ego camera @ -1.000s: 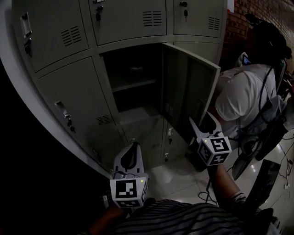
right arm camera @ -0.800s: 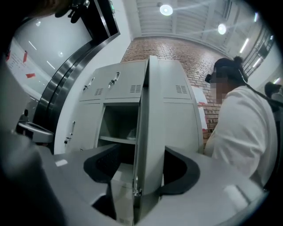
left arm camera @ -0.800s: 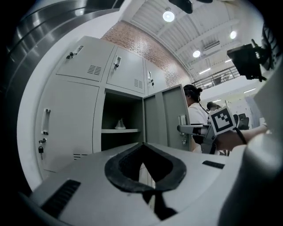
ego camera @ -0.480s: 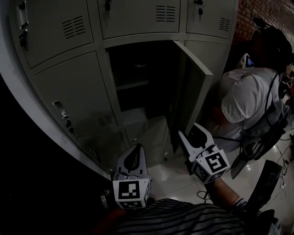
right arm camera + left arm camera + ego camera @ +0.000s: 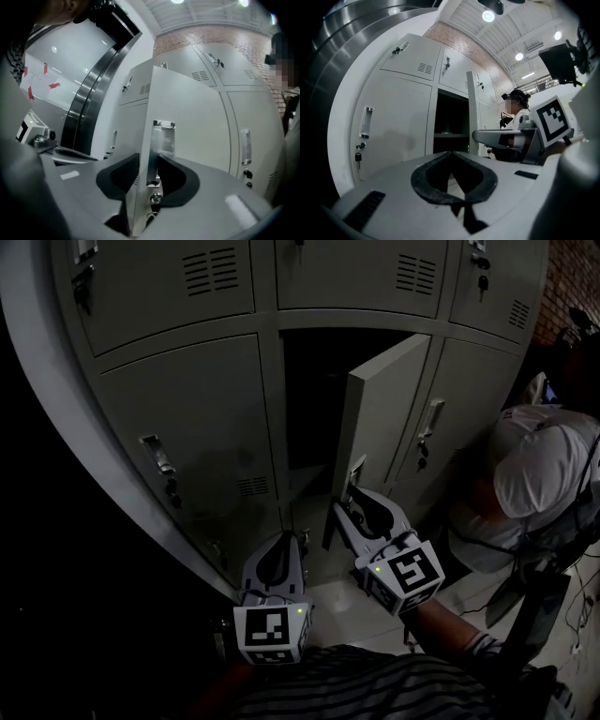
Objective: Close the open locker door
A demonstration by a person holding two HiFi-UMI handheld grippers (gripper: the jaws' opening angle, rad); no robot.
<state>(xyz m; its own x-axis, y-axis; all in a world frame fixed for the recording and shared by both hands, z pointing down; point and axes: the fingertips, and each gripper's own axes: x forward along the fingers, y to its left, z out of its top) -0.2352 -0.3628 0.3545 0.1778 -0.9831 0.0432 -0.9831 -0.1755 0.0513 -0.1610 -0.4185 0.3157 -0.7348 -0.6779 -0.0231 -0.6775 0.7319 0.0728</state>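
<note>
Looks steeply down on a bank of grey lockers (image 5: 187,418). Shows the locker door (image 5: 380,418) in the middle column, hinged on its right side and swung part-way out over a dark compartment (image 5: 309,399), with the free edge pointing toward the camera. Leaves a wedge of the opening still uncovered on the left.

Straddles that free edge low down with the right hand-held gripper (image 5: 349,498), one jaw on the inner face and the other on the outer face, just beside the metal handle (image 5: 161,136) and above the keyed lock (image 5: 154,199). Narrows at this moment, jaws closing with the door's edge between them. Sits close against both faces, yet shows no clear press of the pads on the metal.

Hovers lower and to the left with the left hand-held gripper (image 5: 281,542), over the pale floor (image 5: 342,601), near the foot of the lockers and apart from the door. Keeps its jaws together at the tips, with nothing between them. Points toward the open compartment, where a shelf (image 5: 451,135) crosses the dark interior.

Includes, at the far right, a person (image 5: 539,470) in a white shirt beside the lockers, well apart from both hand-held grippers.
</note>
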